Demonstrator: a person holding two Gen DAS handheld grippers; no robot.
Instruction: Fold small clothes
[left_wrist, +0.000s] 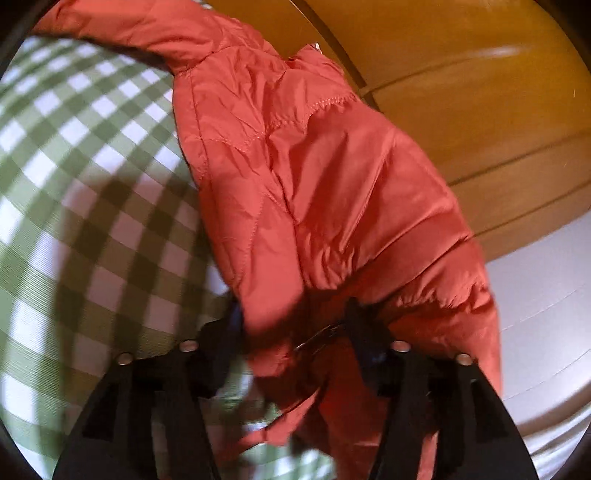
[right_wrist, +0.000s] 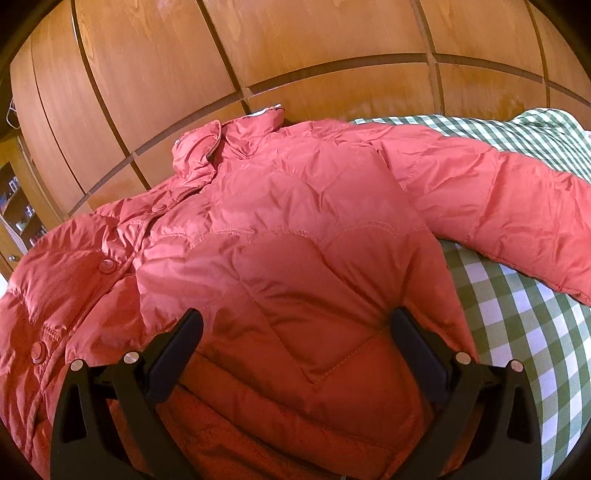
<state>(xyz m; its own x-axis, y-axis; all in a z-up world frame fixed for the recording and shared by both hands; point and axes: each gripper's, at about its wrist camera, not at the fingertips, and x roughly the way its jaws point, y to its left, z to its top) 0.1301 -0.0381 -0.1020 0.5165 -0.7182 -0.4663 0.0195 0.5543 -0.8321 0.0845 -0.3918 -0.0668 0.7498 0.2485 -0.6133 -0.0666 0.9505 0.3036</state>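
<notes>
A small red quilted jacket (right_wrist: 280, 221) lies front up on a green-and-white checked cover (right_wrist: 517, 332), snaps down its left side and one sleeve (right_wrist: 509, 199) stretched out to the right. My right gripper (right_wrist: 297, 328) hangs open and wide over the jacket's lower body, fabric showing between its fingers. In the left wrist view the jacket (left_wrist: 314, 177) runs away from me. Its ribbed hem (left_wrist: 399, 243) bunches between the fingers of my left gripper (left_wrist: 295, 328). The jaws stand apart, and a dark gap shows beside the right finger (left_wrist: 364, 332). This view is blurred.
A wooden wardrobe front (right_wrist: 295, 55) rises right behind the jacket's collar. A shelf with small items (right_wrist: 18, 206) shows at the far left. In the left wrist view the checked cover (left_wrist: 74, 184) spreads left of the jacket and a pale surface (left_wrist: 546, 314) lies right.
</notes>
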